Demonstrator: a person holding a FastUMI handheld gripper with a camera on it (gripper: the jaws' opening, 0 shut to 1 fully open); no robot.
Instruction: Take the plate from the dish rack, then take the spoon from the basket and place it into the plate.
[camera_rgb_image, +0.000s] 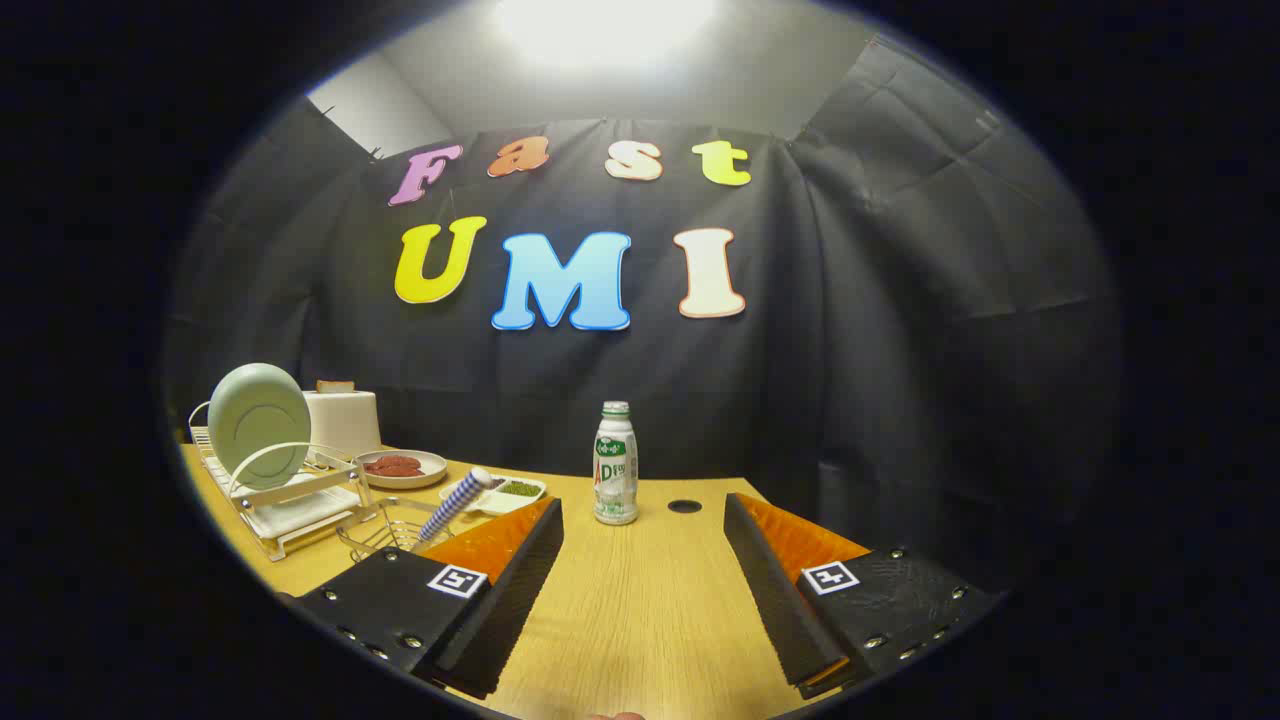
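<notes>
A pale green plate (259, 424) stands upright in a white dish rack (290, 505) at the table's far left. Beside the rack, just left of my left finger, a wire basket (385, 532) holds a spoon (452, 503) with a blue-and-white checked handle that leans up and out to the right. My gripper (640, 560) hovers over the wooden table (640, 620), open wide, with only bare tabletop between its fingers. The rack and basket lie well to the left of the fingers.
A small white bottle with a green label (616, 464) stands beyond the fingers, next to a dark round hole (684, 506) in the table. Behind the basket sit a plate of reddish food (402, 467), a small white dish of green bits (510, 493) and a white toaster (343, 420).
</notes>
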